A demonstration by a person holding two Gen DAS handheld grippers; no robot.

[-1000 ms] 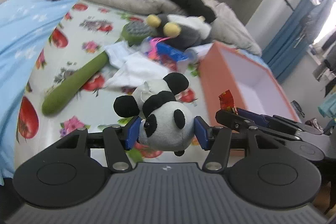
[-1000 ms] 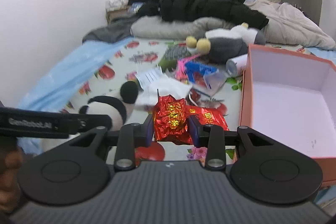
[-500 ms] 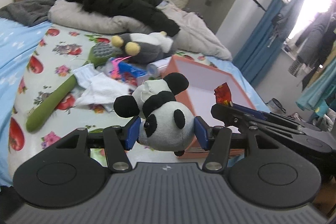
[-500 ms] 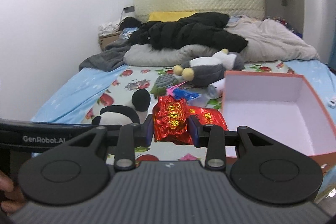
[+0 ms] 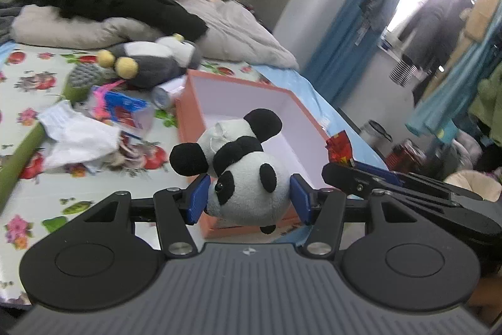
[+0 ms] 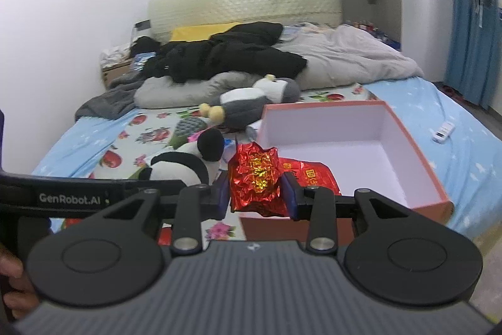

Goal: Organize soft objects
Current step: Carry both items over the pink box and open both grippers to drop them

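Observation:
My left gripper (image 5: 249, 199) is shut on a black-and-white panda plush (image 5: 241, 175), held in the air over the near edge of an open orange box (image 5: 219, 90) with a white inside. My right gripper (image 6: 254, 192) is shut on a crinkled red foil packet (image 6: 254, 175), held above the box's (image 6: 417, 153) near left corner. The panda (image 6: 185, 162) shows to the left in the right wrist view. The packet's tip (image 5: 340, 146) and the right gripper show at the right of the left wrist view.
On the flowered bed sheet (image 5: 28, 83) lie a grey penguin plush (image 5: 150, 62), a green plush (image 5: 78, 80), white cloth (image 5: 78, 137) and a blue-pink pack (image 5: 119, 105). Black and grey bedding (image 6: 238, 55) is piled at the back. A white remote (image 6: 443, 131) lies right of the box.
Both grippers have lifted and swung to the right with their loads, so the orange box now sits behind and beneath them. Both grips are unchanged.

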